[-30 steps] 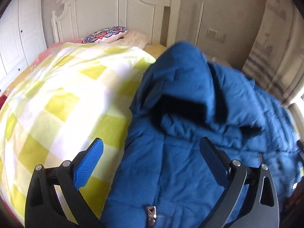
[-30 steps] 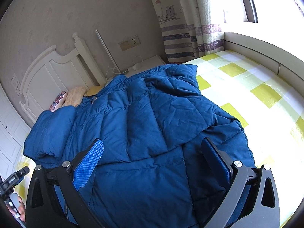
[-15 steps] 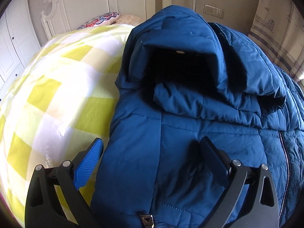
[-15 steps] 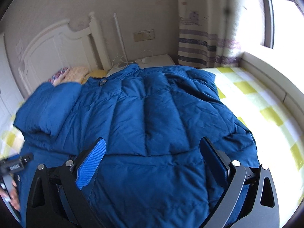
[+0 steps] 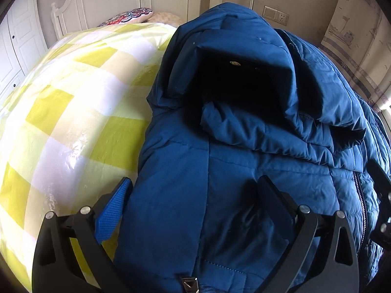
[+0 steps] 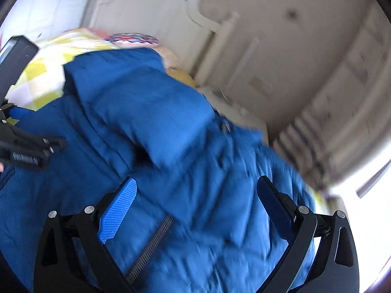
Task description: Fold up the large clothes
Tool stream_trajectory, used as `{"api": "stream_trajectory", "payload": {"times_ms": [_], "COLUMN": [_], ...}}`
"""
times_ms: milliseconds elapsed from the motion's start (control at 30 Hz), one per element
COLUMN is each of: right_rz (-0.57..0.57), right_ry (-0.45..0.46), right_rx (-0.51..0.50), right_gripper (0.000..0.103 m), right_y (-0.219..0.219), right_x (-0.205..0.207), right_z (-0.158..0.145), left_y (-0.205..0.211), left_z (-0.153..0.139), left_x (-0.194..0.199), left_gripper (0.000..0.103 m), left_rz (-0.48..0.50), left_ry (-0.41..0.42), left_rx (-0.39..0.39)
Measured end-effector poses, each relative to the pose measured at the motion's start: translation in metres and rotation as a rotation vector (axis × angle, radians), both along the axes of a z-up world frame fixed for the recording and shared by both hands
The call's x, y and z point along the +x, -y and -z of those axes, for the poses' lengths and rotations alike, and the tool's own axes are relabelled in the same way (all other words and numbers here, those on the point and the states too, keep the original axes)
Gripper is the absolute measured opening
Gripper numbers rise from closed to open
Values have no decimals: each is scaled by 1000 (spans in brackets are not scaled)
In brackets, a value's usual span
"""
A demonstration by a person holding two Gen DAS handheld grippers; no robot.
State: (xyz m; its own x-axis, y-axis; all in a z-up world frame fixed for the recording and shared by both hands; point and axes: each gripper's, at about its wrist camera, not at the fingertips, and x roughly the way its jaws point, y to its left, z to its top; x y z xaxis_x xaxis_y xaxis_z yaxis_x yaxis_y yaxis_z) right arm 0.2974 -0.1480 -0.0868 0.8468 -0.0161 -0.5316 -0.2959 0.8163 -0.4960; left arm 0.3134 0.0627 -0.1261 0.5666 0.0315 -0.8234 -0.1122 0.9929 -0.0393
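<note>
On the bed's yellow-and-white checked cover (image 5: 73, 112) lies the blue quilted hooded jacket (image 5: 244, 146); left tool (image 5: 193, 195) and right tool (image 6: 195, 195) hover over it, both spread wide, gripping nothing.

1. The blue coat (image 5: 244, 171) is puffy cloth with stitched lines. It looks soft and a little shiny where the light hits it.
2. A small round metal snap (image 5: 235, 63) shines inside the dark hood.
3. The coat's zipper (image 5: 361, 207) has tiny shiny teeth.
4. The yellow and white checked bed cover (image 5: 73, 122) is smooth cloth and looks glossy in the sun.
5. The left gripper (image 5: 195, 195) is black hard plastic, not shiny, with silver metal screws. One finger has a bumpy blue pad (image 5: 112, 214).
6. The right gripper (image 6: 195, 202) looks the same, with a ridged blue pad (image 6: 117, 210).
7. The headboard (image 5: 146, 0) looks like smooth, white painted wood.
</note>
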Motion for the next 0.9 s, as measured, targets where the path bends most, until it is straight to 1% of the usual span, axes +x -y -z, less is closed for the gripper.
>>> {"api": "stream_trajectory", "payload": {"times_ms": [67,167,200,300,333,367,400,433,467,500,567,600,667,700,733,767,800,867,900], "right_rz": [-7,-1,0,-1,-16,-40,-48,-51,-49,-39,5,32,91,130,173,216,272,344,360], "right_ry": [5,-1,-5,7,13,-5,-21,-10,-3,-4,-8,-3,-4,-23,-39,-57,-116,-202,-249], "right_rx": [-39,-141,-156,-180,-164,-122,-43,66,159,292,591,721,927,1024,1076,1100,1109,1123,1135], "right_gripper": [96,96,93,93,82,70,49,39,34,31,31,30,30,30,30,30,30,30,31], "right_y": [-14,-38,-44,-52,-52,-51,-45,-34,-22,-2,55,86,145,176,199,217,237,254,259], "right_x": [7,26,29,46,48,49,49,45,42,38,33,30,27,29,29,30,33,37,38], "right_z": [3,16,19,26,24,19,10,-4,-16,-32,-59,-67,-72,-69,-63,-55,-38,-5,14], "left_y": [-1,-1,-1,-1,-1,-1,0,0,-1,0,0,1,1,1,1,0,0,3,4], "left_z": [0,-1,0,-1,-1,0,0,0,0,0,-1,-1,-1,-1,0,0,0,0,0], "left_x": [-1,0,0,0,0,0,1,1,1,1,1,1,1,1,1,1,1,1,1], "left_gripper": [101,101,101,101,101,101,101,101,101,101,101,101,101,101,101,101,101,101,101], "left_rz": [0,0,0,0,0,0,0,0,0,0,-1,-1,-1,-1,-1,-1,-1,-1,-1], "left_ry": [1,0,0,0,1,1,1,1,1,2,1,1,1,1,1,0,0,-1,-1], "left_rx": [0,1,1,0,-1,-1,-1,-1,-2,-2,-1,-1,-1,0,1,3,4,6,6]}}
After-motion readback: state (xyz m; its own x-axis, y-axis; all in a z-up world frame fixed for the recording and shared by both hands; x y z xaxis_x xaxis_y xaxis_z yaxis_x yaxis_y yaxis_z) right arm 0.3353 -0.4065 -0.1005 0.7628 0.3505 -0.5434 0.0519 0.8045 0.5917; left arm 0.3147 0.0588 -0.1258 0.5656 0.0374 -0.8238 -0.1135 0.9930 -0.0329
